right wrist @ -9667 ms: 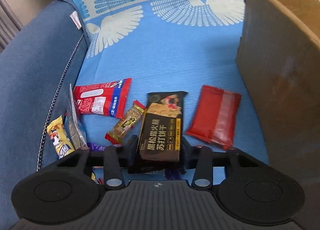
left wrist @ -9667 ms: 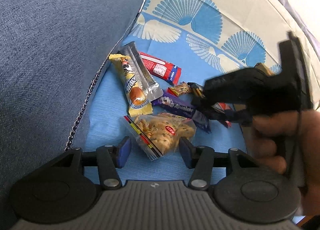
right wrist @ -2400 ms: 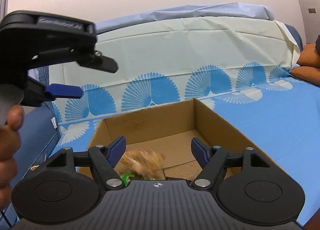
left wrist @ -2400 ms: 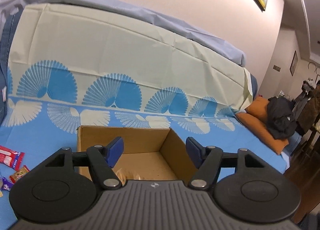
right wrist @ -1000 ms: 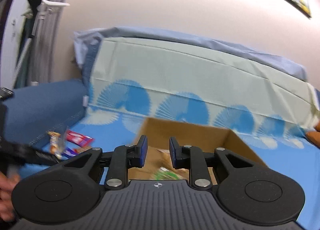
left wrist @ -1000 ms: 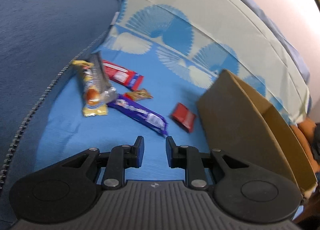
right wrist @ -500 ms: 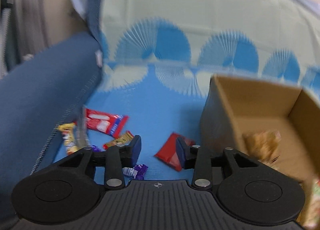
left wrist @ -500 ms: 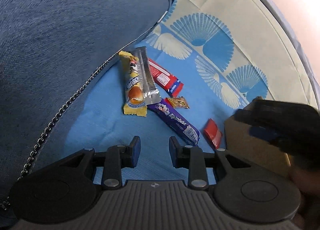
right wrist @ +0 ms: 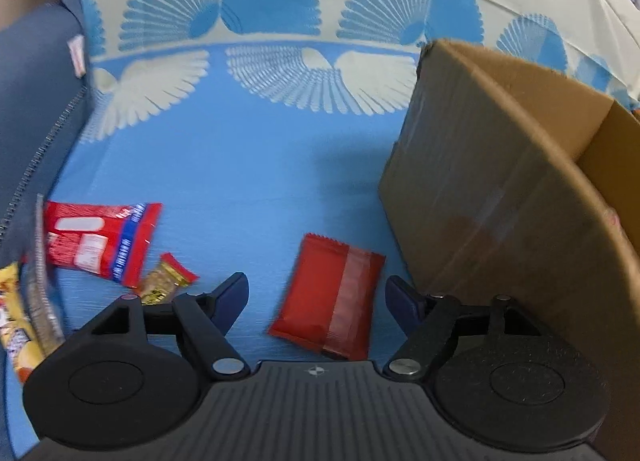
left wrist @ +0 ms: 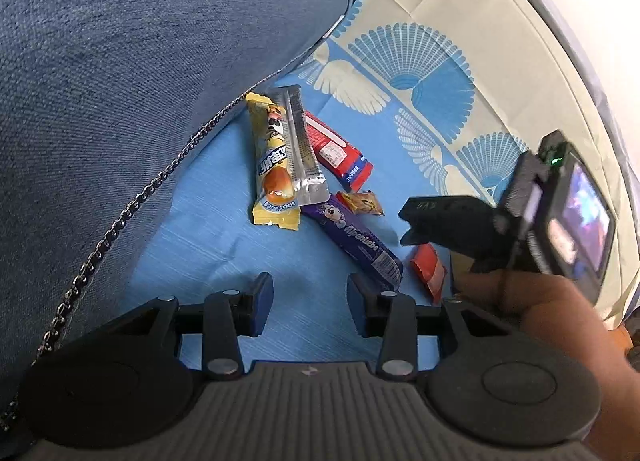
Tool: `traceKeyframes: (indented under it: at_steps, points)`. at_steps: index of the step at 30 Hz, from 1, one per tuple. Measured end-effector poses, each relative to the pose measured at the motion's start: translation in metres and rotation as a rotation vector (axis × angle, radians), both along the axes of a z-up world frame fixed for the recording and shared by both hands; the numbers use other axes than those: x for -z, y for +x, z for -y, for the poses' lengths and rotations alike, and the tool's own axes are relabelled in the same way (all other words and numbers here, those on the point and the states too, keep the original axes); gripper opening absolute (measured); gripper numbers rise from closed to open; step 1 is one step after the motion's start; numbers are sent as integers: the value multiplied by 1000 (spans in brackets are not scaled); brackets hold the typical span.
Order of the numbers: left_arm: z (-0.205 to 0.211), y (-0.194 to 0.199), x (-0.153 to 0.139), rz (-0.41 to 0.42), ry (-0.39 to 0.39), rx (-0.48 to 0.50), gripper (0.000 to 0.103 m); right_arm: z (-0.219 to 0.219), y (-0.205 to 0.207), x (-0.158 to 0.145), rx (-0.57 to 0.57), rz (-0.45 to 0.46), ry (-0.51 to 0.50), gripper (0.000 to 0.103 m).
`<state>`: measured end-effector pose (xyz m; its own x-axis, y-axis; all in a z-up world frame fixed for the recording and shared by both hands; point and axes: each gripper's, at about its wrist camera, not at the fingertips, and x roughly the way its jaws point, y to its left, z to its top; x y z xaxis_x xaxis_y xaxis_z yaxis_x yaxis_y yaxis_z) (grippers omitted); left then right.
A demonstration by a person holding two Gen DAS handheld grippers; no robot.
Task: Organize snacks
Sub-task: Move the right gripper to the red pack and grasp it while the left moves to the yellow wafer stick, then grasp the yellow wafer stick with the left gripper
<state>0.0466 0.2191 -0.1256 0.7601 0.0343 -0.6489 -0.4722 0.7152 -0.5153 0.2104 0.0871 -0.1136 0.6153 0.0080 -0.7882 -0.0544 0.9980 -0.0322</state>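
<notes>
Several snacks lie on the blue cloth. In the left wrist view I see a yellow packet (left wrist: 273,169), a silver packet (left wrist: 303,149), a red-and-white packet (left wrist: 337,149), a small gold packet (left wrist: 362,203), a purple bar (left wrist: 360,247) and a red packet (left wrist: 430,269). My left gripper (left wrist: 310,301) is open and empty, just short of the purple bar. My right gripper (right wrist: 316,297) is open and empty, with the red packet (right wrist: 330,299) lying between its fingers. The cardboard box (right wrist: 500,197) stands to the right.
A dark blue cushion (left wrist: 120,61) with a zip chain (left wrist: 120,221) borders the snacks on the left. The right gripper's body and the hand holding it (left wrist: 520,229) hang over the red packet in the left wrist view. A fan-patterned cover (right wrist: 280,21) rises behind.
Both grippers have opened wider and dropped closer to the snacks. The right gripper has moved down over the red packet beside the box.
</notes>
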Motion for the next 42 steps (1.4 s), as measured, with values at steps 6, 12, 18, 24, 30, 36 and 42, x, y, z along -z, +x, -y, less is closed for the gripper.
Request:
traceKeyframes:
  at_steps: [6,12,18,24,30,36,42]
  points:
    - [0,0,0,4,-1,-3,46,19,-7,10,113,11,109,47]
    - [-1,0,-1,7,2,-2,46,32,-28,-5,45,74,121,44]
    - [-2,0,-2,15,-6,-4,46,45,-75,-46,-174,96,182,44]
    - [-3,-5,-4,46,-16,1,45,65,-124,-70,-373,73,158,44]
    - [3,-13,-13,98,31,-11,40,87,-176,-61,-498,28,140,45]
    - [15,-10,-22,82,147,-36,40,110,-206,-31,-515,53,124,45]
    - [19,22,-15,-17,250,-138,40,106,-204,-14,-532,56,141,45]
